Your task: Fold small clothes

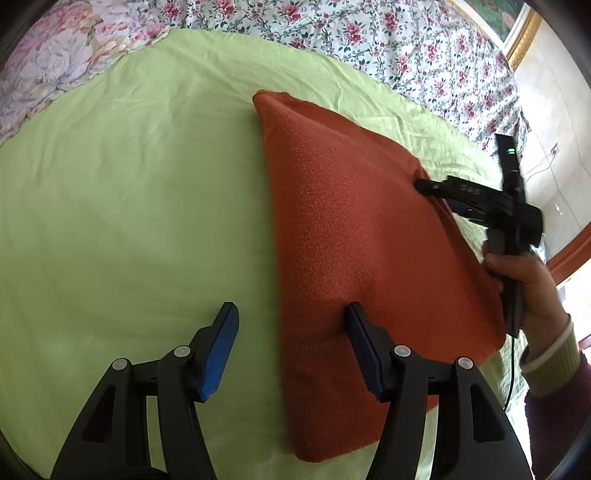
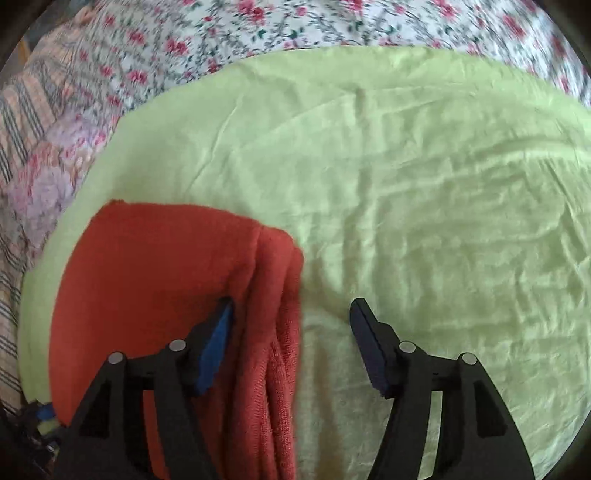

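Note:
A folded orange-red knit garment (image 1: 362, 240) lies on a light green sheet (image 1: 129, 203). My left gripper (image 1: 291, 317) is open, its right finger over the garment's near left edge and its left finger over the sheet. My right gripper (image 1: 428, 186) shows in the left wrist view at the garment's right edge, held by a hand. In the right wrist view the right gripper (image 2: 291, 314) is open and straddles the garment's stacked folded edge (image 2: 273, 295); the garment (image 2: 155, 273) fills the lower left.
The green sheet (image 2: 424, 203) lies over a floral bedspread (image 1: 369, 33). A pink floral quilt (image 1: 55, 59) lies at the far left. A gold picture frame (image 1: 522, 37) and a wall stand at the right. A cable (image 1: 513, 369) hangs from the right gripper.

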Demonstrator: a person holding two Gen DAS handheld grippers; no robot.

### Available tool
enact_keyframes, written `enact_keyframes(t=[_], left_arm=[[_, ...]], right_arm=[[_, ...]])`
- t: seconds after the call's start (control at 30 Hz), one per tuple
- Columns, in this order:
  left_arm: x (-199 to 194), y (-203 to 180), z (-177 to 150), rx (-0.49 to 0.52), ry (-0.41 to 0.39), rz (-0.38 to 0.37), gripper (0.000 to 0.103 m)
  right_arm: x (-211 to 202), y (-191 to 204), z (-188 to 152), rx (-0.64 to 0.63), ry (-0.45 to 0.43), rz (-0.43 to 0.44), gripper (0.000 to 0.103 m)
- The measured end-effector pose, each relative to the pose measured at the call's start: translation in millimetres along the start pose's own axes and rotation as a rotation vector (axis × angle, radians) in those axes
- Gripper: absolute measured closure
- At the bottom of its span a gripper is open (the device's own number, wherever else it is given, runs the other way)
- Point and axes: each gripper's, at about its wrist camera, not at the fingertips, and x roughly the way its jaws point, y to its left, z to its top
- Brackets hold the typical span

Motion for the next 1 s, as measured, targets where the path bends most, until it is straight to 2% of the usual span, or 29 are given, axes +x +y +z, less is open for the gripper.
enact_keyframes(t=[0.13, 0.23, 0.57, 0.73, 0.93, 1.0], left_arm=[[-1.6, 0.0, -2.2, -0.006, 0.006, 0.02, 0.039], [-8.1, -7.1, -8.9, 0.003, 0.005, 0.068, 0.039], [-29.2, -25.3, -44.2, -0.009, -0.011, 0.168, 0.04], [-41.4, -33.4, -66.1, 0.002, -0.018, 0.224, 0.033], [-60.8, -42.9, -94.0, 0.03, -0.039, 0.251, 0.028], [-67.8, -46.6, -105.2, 0.04, -0.055, 0.275, 0.022]], right_arm=[[-29.5, -0.6, -12.6, 0.022, -0.041, -0.037, 0.04], [-54.3, 1.6, -24.3, 0.029, -0.058, -0.021, 0.04], [-132.2, 13.6, -88.6, 0.03, -0.086, 0.13, 0.04], [-150.3, 19.6, -123.4, -0.01, -0.069, 0.181, 0.04], [-161.6, 15.9, -163.8, -0.01, -0.053, 0.191, 0.038], [-163.7, 14.7, -175.2, -0.004, -0.054, 0.196, 0.037]])
